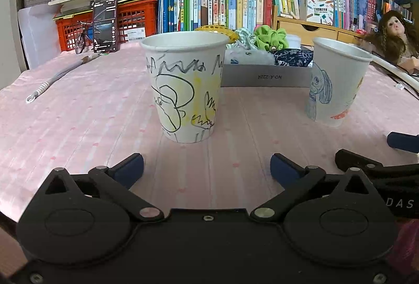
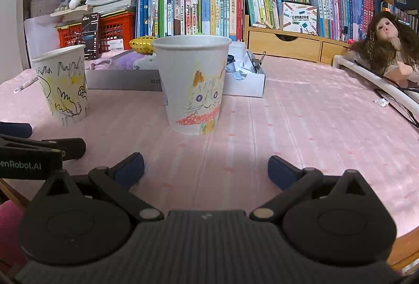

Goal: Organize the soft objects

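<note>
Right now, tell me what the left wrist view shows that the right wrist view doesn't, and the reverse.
Only the left wrist view shows the green scrunchie and the dark blue patterned pouch in the grey box, plus the toy bicycle by the phone.

Only the right wrist view shows the cat drawing on the right cup, purple fabric in the box, and that box's right end.

Both show the two paper cups, the left cup, the doll, the bookshelf and the pink cloth.
</note>
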